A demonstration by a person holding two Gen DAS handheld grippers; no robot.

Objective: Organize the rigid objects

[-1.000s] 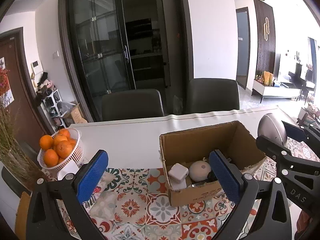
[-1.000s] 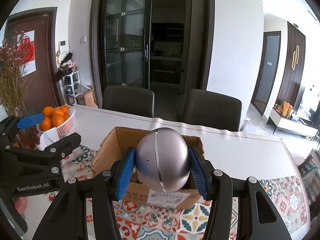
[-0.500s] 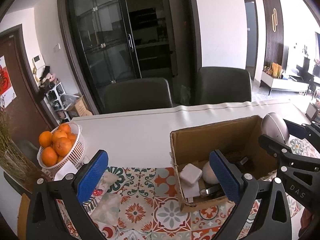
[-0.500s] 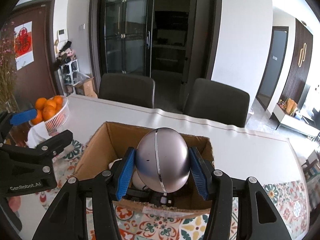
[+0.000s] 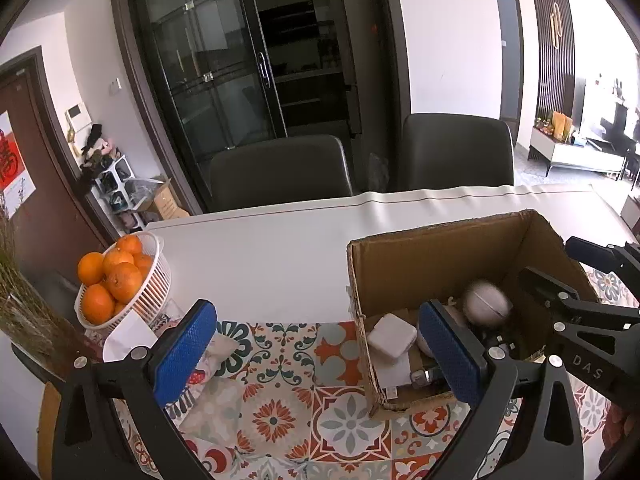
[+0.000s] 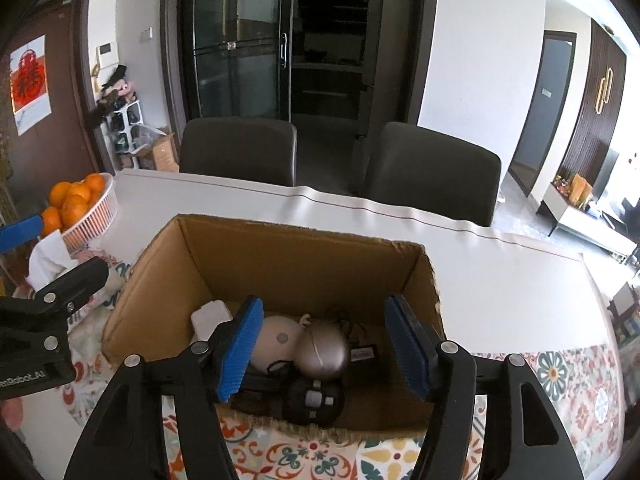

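An open cardboard box (image 6: pixel 288 252) stands on the patterned mat; it also shows in the left wrist view (image 5: pixel 436 252). The silver egg-shaped ball (image 6: pixel 322 350) lies inside it, motion-blurred in the left wrist view (image 5: pixel 488 302). Beside it lie a beige round device (image 6: pixel 278 340), a white square case (image 5: pixel 392 336), a black round gadget (image 6: pixel 314 398) and cables. My right gripper (image 6: pixel 324 354) is open and empty over the box's near edge. My left gripper (image 5: pixel 320 356) is open and empty, left of the box above the mat.
A white basket of oranges (image 5: pixel 116 280) stands at the table's left edge, with white tissue (image 5: pixel 128 336) beside it. Two dark chairs (image 5: pixel 280 172) stand behind the white table (image 5: pixel 260 256). Dried stems (image 5: pixel 16 300) rise at the far left.
My right gripper moved over the box, opened and let go of the silver ball, which dropped into the box. My left gripper stayed open and shifted slightly.
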